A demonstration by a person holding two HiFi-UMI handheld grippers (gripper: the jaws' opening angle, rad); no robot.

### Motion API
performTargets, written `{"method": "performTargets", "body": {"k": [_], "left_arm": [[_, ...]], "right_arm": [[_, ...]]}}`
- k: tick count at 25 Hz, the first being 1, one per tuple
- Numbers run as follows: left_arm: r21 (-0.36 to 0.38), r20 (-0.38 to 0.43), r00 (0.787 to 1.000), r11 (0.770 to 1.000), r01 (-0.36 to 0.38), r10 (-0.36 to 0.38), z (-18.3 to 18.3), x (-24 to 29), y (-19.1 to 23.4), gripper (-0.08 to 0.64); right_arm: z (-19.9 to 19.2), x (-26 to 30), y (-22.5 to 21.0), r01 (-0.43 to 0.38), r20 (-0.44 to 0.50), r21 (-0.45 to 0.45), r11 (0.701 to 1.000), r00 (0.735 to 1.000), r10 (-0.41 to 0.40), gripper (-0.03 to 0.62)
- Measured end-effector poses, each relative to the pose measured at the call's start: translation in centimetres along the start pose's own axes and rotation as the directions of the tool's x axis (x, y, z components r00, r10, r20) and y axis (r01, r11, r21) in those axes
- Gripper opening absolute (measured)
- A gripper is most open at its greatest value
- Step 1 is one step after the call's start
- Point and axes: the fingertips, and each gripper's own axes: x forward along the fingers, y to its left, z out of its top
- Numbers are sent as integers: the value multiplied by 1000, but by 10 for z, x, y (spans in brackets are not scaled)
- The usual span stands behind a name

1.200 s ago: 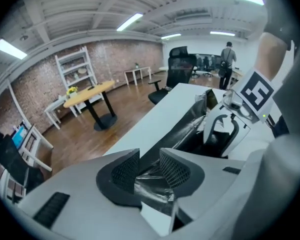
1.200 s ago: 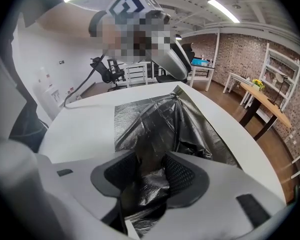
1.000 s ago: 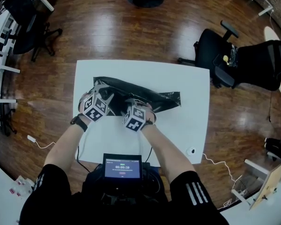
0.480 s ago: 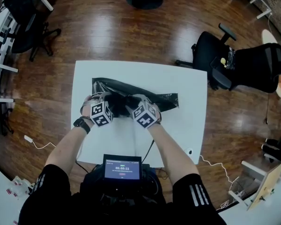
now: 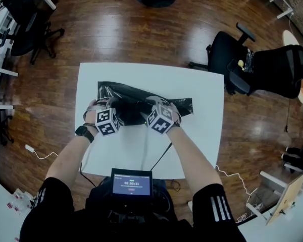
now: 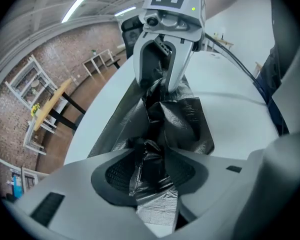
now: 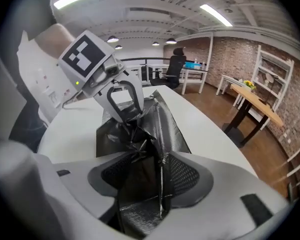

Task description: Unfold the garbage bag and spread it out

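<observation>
A: Much of the garbage bag (image 5: 177, 106) is seen bunched toward the table's (image 5: 202, 135) twelve o'clock, head view.

B: Left gripper view: left gripper (image 6: 152, 161), jaws just opening, film loose between. Right gripper view: right gripper (image 7: 150, 169) likewise. Edges should be re-pinched, then drawn toward nine and three.

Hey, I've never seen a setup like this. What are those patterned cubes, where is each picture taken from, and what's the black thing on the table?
There is no robot: a person holds a two-jaw gripper in each hand, and the patterned cubes belong to those grippers. The top-down picture comes from a camera on the person's head. The other two come from cameras riding on the left gripper and the right gripper, looking along their jaws. On the white table lies a black garbage bag, bunched and partly folded. Both pairs of jaws have just been opening; bag film stands between them, but the pads do not seem to press it.
</observation>
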Motion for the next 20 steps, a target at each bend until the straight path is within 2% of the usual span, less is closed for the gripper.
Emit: {"method": "performTargets", "body": {"k": [2, 10, 16, 20], "left_arm": [[0, -4, 1000, 1000, 4, -4, 0, 0, -1, 192], [5, -52, 998, 1000, 18, -18, -16, 3, -5, 212], [-10, -36, 999, 1000, 29, -29, -9, -2, -3, 230], [-13, -63, 998, 999, 30, -30, -16, -1, -1, 238]], "right_arm": [[-4, 2, -1, -31, -34, -41, 999, 999, 30, 262], [-23, 22, 7, -145, -119, -48, 988, 983, 138, 316], [-23, 22, -2, -144, -91, -33, 989, 986, 140, 354], [-26, 23, -1, -153, -97, -26, 988, 984, 150, 394]]}}
